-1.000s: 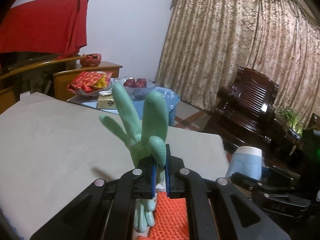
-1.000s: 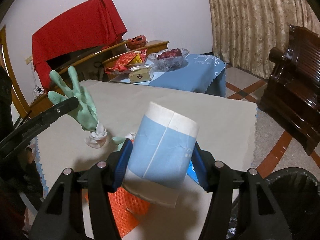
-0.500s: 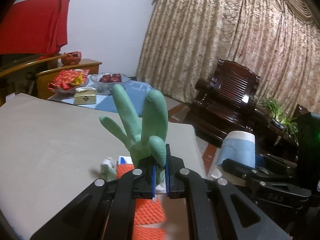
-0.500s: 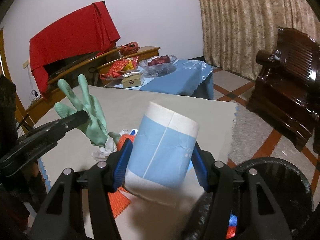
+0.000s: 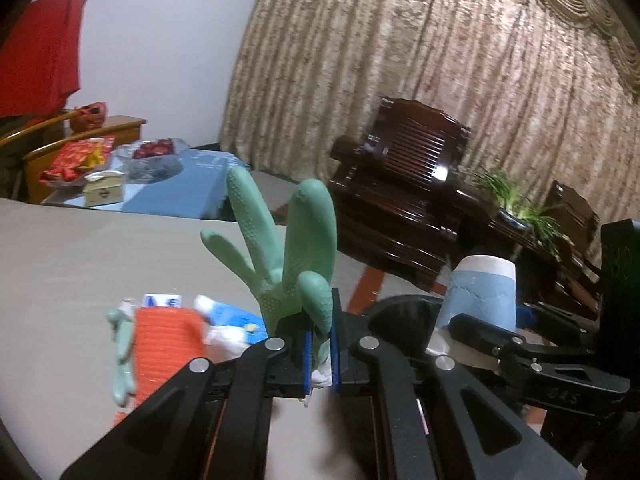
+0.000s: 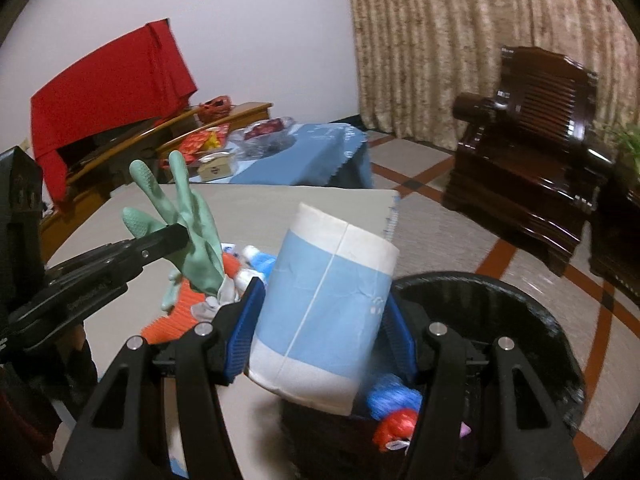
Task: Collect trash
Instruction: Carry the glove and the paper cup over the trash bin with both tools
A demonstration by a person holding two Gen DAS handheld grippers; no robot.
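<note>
The left gripper (image 5: 320, 344) is pinching a green rubber glove (image 5: 288, 256) near its cuff, blue pads nearly closed on the thin rubber, the glove's fingers standing upright above the jaws. The right gripper (image 6: 320, 328) is clamping a blue-and-white paper roll (image 6: 324, 312) across its width, jaws spread wide to span it, the roll tilting slightly right. Both loads are hanging in the air at the grey-covered table's (image 5: 60, 256) near edge. An orange mesh piece (image 5: 164, 344), a second green glove (image 5: 120, 352) and blue-white wrappers (image 5: 228, 320) are lying together on the cloth just beside the left gripper. Compared with half a second ago, both grippers are swinging further right: the black trash bin (image 6: 520, 304), holding red and blue scraps, is now filling much more of the right wrist view, directly under the roll, and the bin's rim is appearing behind the left gripper's fingers.
</note>
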